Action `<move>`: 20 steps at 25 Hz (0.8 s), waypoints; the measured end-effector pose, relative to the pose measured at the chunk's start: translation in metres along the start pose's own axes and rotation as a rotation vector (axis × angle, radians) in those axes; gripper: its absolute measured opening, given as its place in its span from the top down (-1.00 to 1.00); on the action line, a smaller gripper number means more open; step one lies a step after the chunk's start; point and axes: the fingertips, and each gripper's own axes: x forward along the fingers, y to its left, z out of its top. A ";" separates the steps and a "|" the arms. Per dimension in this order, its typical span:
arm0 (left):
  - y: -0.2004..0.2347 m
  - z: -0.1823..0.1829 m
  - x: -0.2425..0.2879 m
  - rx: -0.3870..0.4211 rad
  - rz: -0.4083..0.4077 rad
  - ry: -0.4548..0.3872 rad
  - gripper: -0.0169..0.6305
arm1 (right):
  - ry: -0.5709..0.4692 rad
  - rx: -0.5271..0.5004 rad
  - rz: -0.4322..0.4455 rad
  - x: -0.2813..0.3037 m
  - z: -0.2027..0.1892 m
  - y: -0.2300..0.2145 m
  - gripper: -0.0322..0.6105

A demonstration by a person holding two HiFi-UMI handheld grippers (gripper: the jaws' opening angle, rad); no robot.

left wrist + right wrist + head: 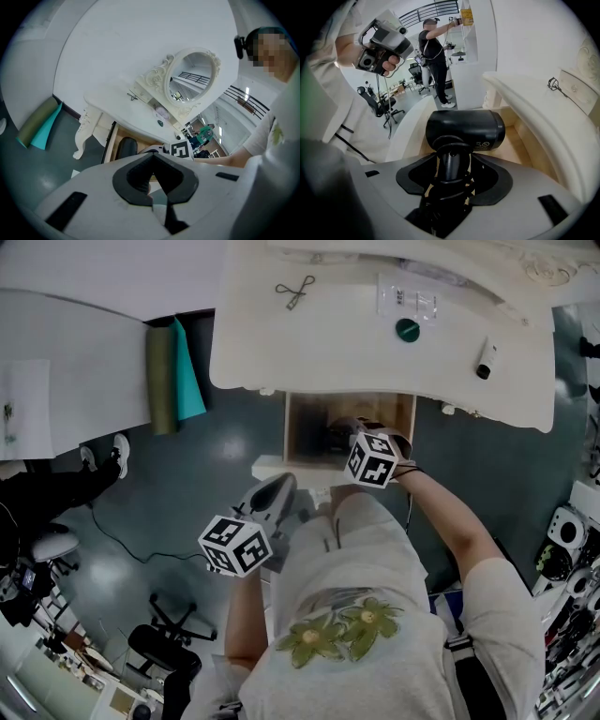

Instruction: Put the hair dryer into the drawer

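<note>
A white dressing table (375, 362) with a carved oval mirror (194, 77) stands on a dark grey-green floor (216, 465). An olive and teal roll (173, 376) leans at its side. On top lie scissors (295, 292), a green lid (407, 330) and a small bottle (485, 359). The wood-lined drawer (305, 427) is pulled out. The right gripper (451, 176) clamps the handle of the black dryer (464, 129), whose barrel lies crosswise over the drawer. The left gripper (154, 180) is closed and empty. The dryer's small label (486, 144) is too small to read.
</note>
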 end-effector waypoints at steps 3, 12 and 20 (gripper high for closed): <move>0.000 -0.003 0.002 -0.003 -0.001 0.004 0.92 | 0.007 -0.002 0.000 0.003 -0.003 0.000 0.22; 0.002 -0.006 0.004 -0.012 0.002 0.003 0.92 | 0.018 -0.016 0.007 0.011 -0.008 -0.003 0.22; 0.006 -0.010 0.004 -0.025 0.005 0.008 0.92 | 0.027 -0.016 0.009 0.021 -0.013 -0.005 0.22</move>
